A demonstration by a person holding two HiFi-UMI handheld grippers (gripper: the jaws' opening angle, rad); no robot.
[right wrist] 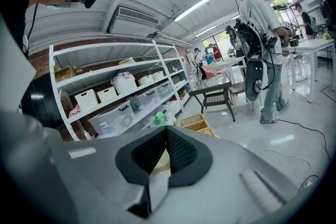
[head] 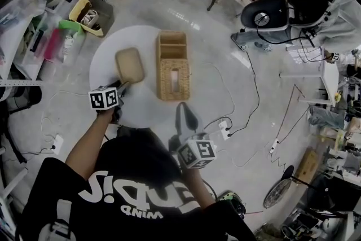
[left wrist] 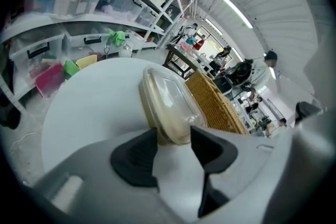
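Wicker basket (head: 172, 65) is standing on the round white table (head: 107, 56), just right of the container (head: 130, 65), with nothing lying between them. Storage shelves (left wrist: 79, 34) are lining the floor beyond. The left gripper (head: 120, 87) is clamping its jaws on the container's near end. The container is showing pale beige, translucent and round-cornered, over the table. The right gripper (head: 183, 110) is hovering at the table's near edge, jaws pressed together, empty.

A round white table (head: 106, 62) stood on the floor; a wicker basket (head: 172, 68) lay right of its centre.
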